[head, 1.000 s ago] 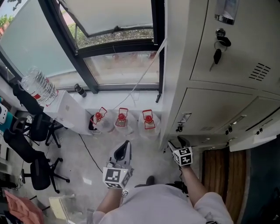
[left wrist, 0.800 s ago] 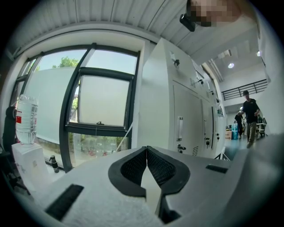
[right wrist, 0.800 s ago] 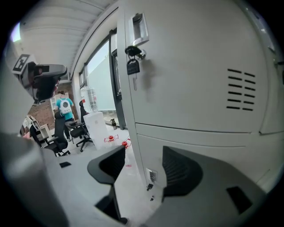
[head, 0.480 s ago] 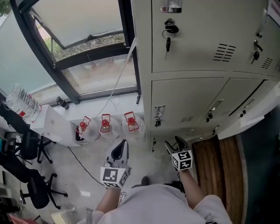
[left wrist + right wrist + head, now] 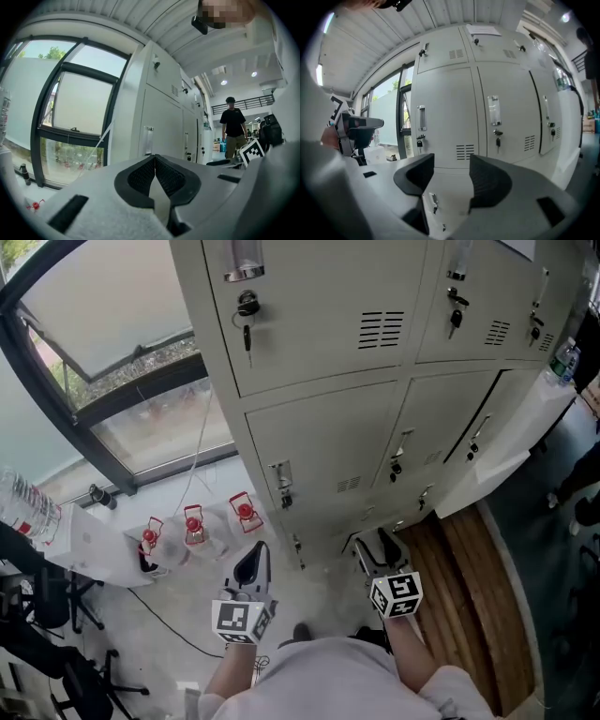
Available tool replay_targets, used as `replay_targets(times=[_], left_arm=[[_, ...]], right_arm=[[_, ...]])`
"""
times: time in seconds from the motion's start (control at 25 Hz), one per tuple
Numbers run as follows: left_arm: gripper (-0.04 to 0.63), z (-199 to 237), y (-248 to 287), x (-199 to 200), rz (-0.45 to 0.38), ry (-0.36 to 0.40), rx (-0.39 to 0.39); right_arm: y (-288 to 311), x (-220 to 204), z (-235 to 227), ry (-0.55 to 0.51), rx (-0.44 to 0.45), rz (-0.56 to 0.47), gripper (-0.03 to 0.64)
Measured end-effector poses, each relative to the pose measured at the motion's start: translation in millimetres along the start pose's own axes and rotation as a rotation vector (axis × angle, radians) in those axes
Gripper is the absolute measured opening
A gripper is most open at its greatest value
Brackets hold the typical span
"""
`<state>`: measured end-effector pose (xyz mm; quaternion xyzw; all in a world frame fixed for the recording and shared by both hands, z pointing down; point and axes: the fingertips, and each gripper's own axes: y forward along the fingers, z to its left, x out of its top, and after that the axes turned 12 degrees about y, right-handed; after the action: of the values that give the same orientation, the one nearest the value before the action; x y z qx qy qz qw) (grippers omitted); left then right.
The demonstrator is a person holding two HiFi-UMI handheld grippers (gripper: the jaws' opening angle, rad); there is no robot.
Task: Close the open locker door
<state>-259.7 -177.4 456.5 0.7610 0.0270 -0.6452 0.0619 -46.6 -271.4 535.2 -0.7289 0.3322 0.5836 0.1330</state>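
Note:
A bank of cream lockers (image 5: 319,352) stands in front of me. One lower door (image 5: 502,451) at the right hangs open, swung out toward me; the right gripper view shows this open door (image 5: 569,133) at its right edge. My left gripper (image 5: 251,566) is shut with nothing in it, held low, left of the lockers' corner. In its own view the left gripper (image 5: 154,158) has its pads pressed together. My right gripper (image 5: 375,546) is open and empty, in front of the bottom lockers and well left of the open door. Its own view shows the right gripper (image 5: 452,165) facing closed doors with keys.
A large window (image 5: 103,362) is at the left, with three red-capped jugs (image 5: 194,521) on the floor below it. Office chairs (image 5: 42,615) and a white table with a bottle (image 5: 23,507) stand far left. A person (image 5: 233,125) stands down the aisle. Wooden boards (image 5: 469,587) lie at the right.
The head view has swung right: the window has slid left and the lockers with the open door now fill the middle. Both grippers keep their state and place in the picture.

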Motion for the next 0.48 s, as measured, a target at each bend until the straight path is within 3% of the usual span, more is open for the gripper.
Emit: replay_targets(times=[0.48], left_arm=[[0.009, -82.7, 34.0, 17.8, -0.05, -0.004, -0.171]], right_arm=[[-112.5, 76.7, -39.9, -0.045, -0.19, -0.246, 0.03]])
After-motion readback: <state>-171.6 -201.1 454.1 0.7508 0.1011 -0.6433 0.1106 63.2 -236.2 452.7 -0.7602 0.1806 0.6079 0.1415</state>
